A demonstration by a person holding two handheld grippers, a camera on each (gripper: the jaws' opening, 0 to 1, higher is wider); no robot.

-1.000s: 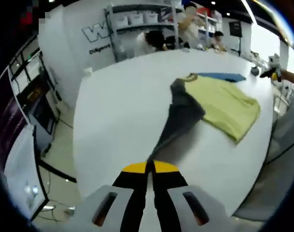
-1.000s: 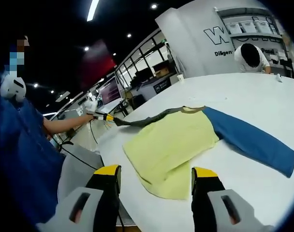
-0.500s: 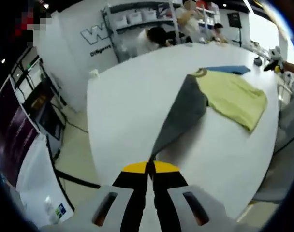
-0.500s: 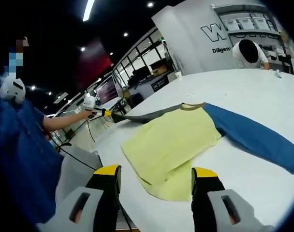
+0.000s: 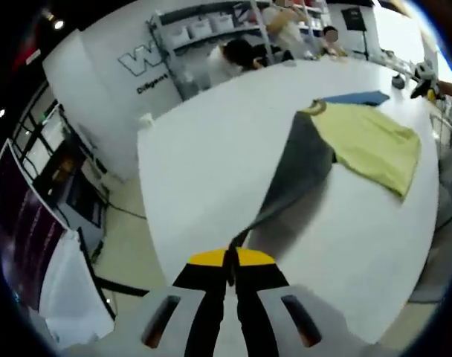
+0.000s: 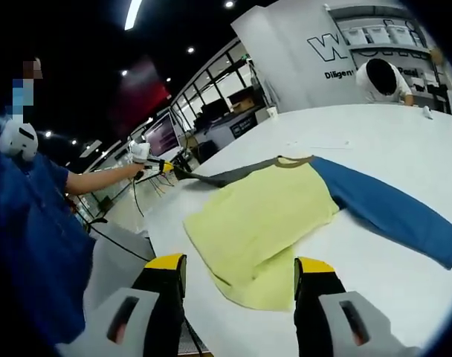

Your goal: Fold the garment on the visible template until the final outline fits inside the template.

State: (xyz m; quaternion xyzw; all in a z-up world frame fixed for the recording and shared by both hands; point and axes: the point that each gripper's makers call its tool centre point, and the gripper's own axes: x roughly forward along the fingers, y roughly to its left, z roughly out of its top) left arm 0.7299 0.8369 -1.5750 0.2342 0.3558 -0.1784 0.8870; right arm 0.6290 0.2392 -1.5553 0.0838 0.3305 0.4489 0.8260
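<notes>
Left gripper (image 5: 230, 256), jaws pinched on the grey sleeve (image 5: 296, 175) cuff, stretches the soft, limp garment (image 6: 259, 223) lying on the white table (image 5: 204, 149) toward 1 o'clock; right gripper (image 6: 239, 271), jaws spread and empty, should probably take the blue sleeve (image 6: 386, 212) cuff.

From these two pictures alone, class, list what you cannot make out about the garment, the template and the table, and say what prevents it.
- Template outline: no marking can be made out on the white table in either view.
- Grey sleeve cuff: hidden between the shut jaws of the left gripper.
- Blue sleeve: in the left gripper view, mostly hidden behind the yellow body.
- Yellow hem: partly hidden behind the right gripper, whose jaws stand apart.
</notes>
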